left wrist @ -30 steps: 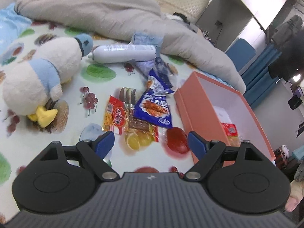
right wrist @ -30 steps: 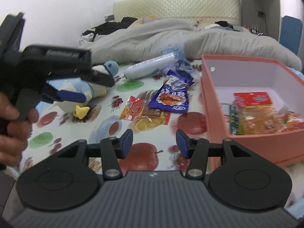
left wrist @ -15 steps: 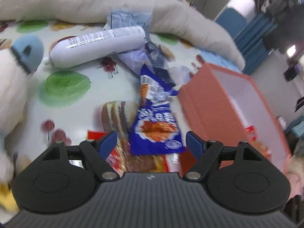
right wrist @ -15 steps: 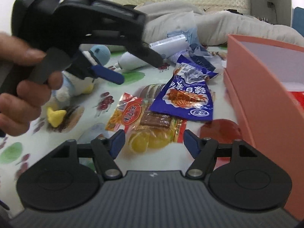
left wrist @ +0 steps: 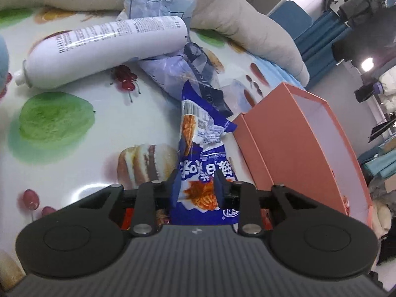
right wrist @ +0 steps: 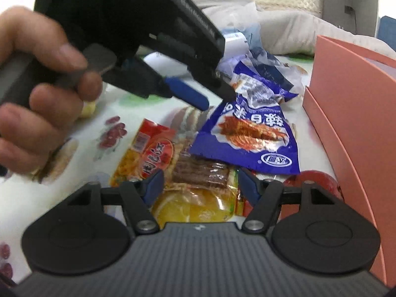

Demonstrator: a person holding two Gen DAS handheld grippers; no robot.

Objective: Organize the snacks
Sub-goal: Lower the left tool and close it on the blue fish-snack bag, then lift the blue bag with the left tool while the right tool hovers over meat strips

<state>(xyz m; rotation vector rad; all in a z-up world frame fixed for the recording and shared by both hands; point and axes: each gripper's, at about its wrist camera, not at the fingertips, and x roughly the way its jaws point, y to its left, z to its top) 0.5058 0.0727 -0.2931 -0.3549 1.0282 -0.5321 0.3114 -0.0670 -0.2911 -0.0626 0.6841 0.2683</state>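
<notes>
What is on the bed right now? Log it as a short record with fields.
surface: fruit-print sheet
left gripper: jaws closing around the blue snack bag
right gripper: open, over the brown snack pack
red snack pack: beside the brown one
box: open, right of the snacks
white tube: lying behind the snacks

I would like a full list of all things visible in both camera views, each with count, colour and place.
blue snack packet: one, blue, beside the box, between the closing left jaws
red snack packet: one, red-orange, left of blue packet
brown snack packet: one, brown and yellow, before right gripper
box: one, salmon, right
tube: one, white, far side
wrappers: crumpled, pale blue
blanket: one, grey
left gripper: black
right gripper: black, open
hand: holds left gripper
</notes>
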